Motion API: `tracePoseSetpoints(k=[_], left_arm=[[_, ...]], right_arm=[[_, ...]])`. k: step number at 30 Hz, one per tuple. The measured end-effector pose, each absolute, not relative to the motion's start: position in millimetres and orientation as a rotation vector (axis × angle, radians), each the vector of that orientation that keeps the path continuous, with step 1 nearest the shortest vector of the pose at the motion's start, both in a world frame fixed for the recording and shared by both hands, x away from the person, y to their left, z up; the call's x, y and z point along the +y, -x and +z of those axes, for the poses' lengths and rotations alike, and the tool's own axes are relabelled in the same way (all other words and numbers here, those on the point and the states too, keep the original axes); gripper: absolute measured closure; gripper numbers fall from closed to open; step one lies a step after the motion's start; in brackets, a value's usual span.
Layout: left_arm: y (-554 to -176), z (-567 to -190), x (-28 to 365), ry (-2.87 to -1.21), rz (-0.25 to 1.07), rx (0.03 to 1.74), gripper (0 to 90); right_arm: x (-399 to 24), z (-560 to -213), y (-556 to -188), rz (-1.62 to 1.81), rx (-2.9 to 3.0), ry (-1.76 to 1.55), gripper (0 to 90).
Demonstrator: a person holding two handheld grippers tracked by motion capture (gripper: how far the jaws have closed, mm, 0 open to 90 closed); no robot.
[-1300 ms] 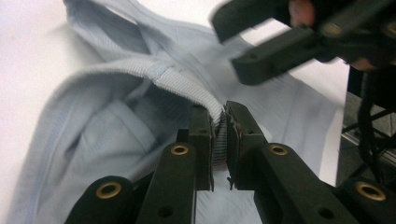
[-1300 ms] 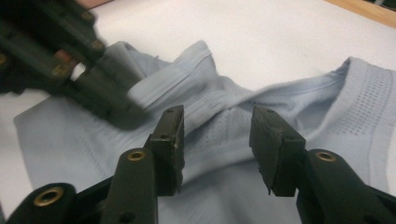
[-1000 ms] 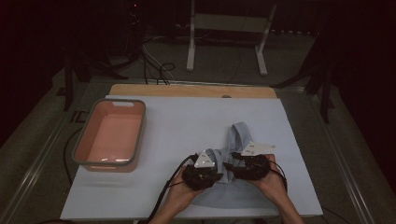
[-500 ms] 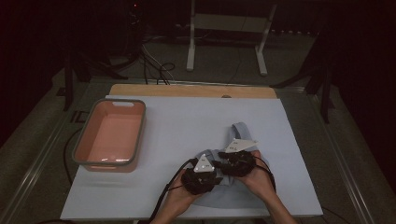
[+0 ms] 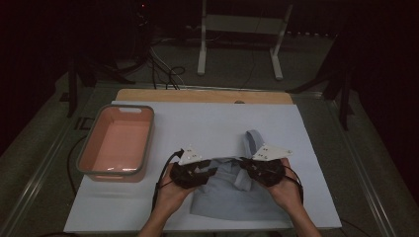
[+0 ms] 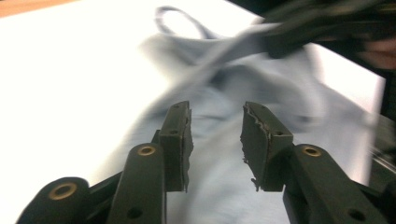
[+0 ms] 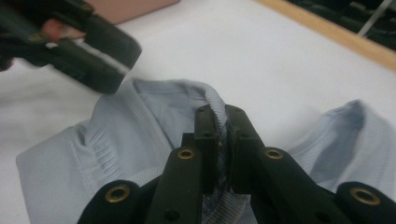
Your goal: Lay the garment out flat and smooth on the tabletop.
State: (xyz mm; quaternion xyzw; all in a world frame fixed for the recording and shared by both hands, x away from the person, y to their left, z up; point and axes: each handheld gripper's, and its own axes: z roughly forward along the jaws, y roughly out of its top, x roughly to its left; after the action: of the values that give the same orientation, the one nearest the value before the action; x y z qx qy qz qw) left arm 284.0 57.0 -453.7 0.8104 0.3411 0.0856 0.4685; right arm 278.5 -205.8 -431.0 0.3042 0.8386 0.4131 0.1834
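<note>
A light blue garment (image 5: 232, 195) with ribbed edges lies crumpled on the white table cover (image 5: 197, 123), near the front. My right gripper (image 7: 222, 116) is shut on a ribbed edge of the garment (image 7: 140, 135); its jaws have just been closing on that fabric. In the high view the right gripper (image 5: 247, 169) sits at the garment's upper right. My left gripper (image 6: 215, 135) hovers over the garment (image 6: 219, 186) with a gap between its pads and nothing in it; its jaws have just been opening. In the high view the left gripper (image 5: 210, 173) is at the garment's upper left.
A pink tub (image 5: 84, 148) with a grey rim stands on the left side of the table. A wooden strip (image 5: 197, 95) runs along the far edge. Behind the table are a metal stand (image 5: 237, 24) and cables on a dark floor.
The two hands have drawn apart. The left gripper moved left and let go of the fabric. The right gripper shifted slightly right and closed on the ribbed edge.
</note>
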Motion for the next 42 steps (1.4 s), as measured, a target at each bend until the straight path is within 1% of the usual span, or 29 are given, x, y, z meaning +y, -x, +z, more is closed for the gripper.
tracePoseSetpoints(k=[4, 5, 7, 12, 13, 14, 18, 19, 21, 24, 25, 26, 27, 31, 33, 35, 36, 37, 40, 41, 42], left_arm=[[-296.0, -459.9, 61.9, -2.001, 0.219, 0.895, 57.5], [-302.5, -466.5, 62.4, -2.016, 0.21, 0.922, 57.5], [-307.1, -472.6, 61.1, -2.035, 0.208, 0.948, 54.3], [-316.0, -483.3, 57.5, -2.048, 0.183, 0.994, 53.6], [-317.0, -483.3, 57.8, -2.042, 0.165, 0.994, 57.0], [-317.2, -482.9, 57.6, -2.046, 0.156, 0.988, 64.5], [-313.4, -477.9, 58.4, -2.085, 0.229, 0.968, 88.1], [-313.2, -475.7, 61.2, -2.071, 0.251, 0.979, 90.0], [-313.5, -470.7, 68.7, -2.033, 0.28, 1.006, 90.0], [-314.6, -467.2, 74.7, -2.022, 0.257, 1.002, 90.0], [-314.5, -467.1, 74.4, -2.019, 0.25, 0.998, 89.3], [-314.9, -467.6, 73.6, -2.017, 0.233, 0.99, 82.4], [-314.8, -468.4, 71.3, -2.02, 0.221, 0.977, 78.0], [-314.1, -471.9, 61.6, -2.035, 0.194, 0.937, 65.5], [-314.3, -474.1, 57.8, -2.043, 0.167, 0.916, 59.8], [-315.7, -477.5, 53.7, -2.074, 0.15, 0.92, 56.9], [-316.4, -479.1, 52.2, -2.085, 0.137, 0.919, 57.7], [-317.0, -480.1, 51.3, -2.089, 0.115, 0.914, 61.2], [-316.1, -478.1, 50.5, -2.106, 0.135, 0.898, 79.5], [-315.5, -476.5, 51.3, -2.101, 0.148, 0.9, 84.6], [-315.4, -474.9, 52.7, -2.101, 0.161, 0.904, 87.9]], right_arm=[[-208.9, -425.7, -277.8, 1.178, 2.339, -0.856, 84.4], [-210.2, -424.4, -278.3, 1.183, 2.331, -0.842, 84.4], [-211.8, -420.5, -278.6, 1.195, 2.309, -0.849, 84.4], [-215.6, -414.0, -279.5, 1.226, 2.266, -0.848, 84.4], [-216.4, -412.9, -279.7, 1.226, 2.263, -0.846, 84.4], [-216.8, -412.2, -279.9, 1.228, 2.256, -0.844, 84.4], [-216.9, -412.3, -280.9, 1.228, 2.244, -0.847, 84.3], [-217.0, -412.5, -281.1, 1.223, 2.245, -0.849, 84.3], [-217.6, -413.0, -281.9, 1.218, 2.236, -0.85, 84.3], [-217.8, -412.9, -282.2, 1.227, 2.233, -0.852, 84.3], [-217.3, -413.0, -282.4, 1.228, 2.233, -0.849, 84.3], [-216.6, -412.9, -282.0, 1.228, 2.234, -0.851, 84.3], [-216.3, -412.8, -282.1, 1.229, 2.235, -0.844, 84.2], [-213.9, -412.8, -282.4, 1.236, 2.226, -0.844, 84.3], [-214.6, -411.9, -283.1, 1.233, 2.225, -0.842, 84.3], [-215.1, -411.5, -283.4, 1.241, 2.224, -0.847, 84.3], [-215.3, -411.4, -283.5, 1.241, 2.224, -0.844, 84.2], [-215.1, -411.4, -283.4, 1.241, 2.225, -0.844, 84.3], [-213.9, -412.5, -283.5, 1.238, 2.23, -0.841, 84.2], [-213.5, -413.0, -283.9, 1.232, 2.235, -0.837, 84.2], [-212.5, -413.6, -284.3, 1.234, 2.236, -0.839, 84.2]])
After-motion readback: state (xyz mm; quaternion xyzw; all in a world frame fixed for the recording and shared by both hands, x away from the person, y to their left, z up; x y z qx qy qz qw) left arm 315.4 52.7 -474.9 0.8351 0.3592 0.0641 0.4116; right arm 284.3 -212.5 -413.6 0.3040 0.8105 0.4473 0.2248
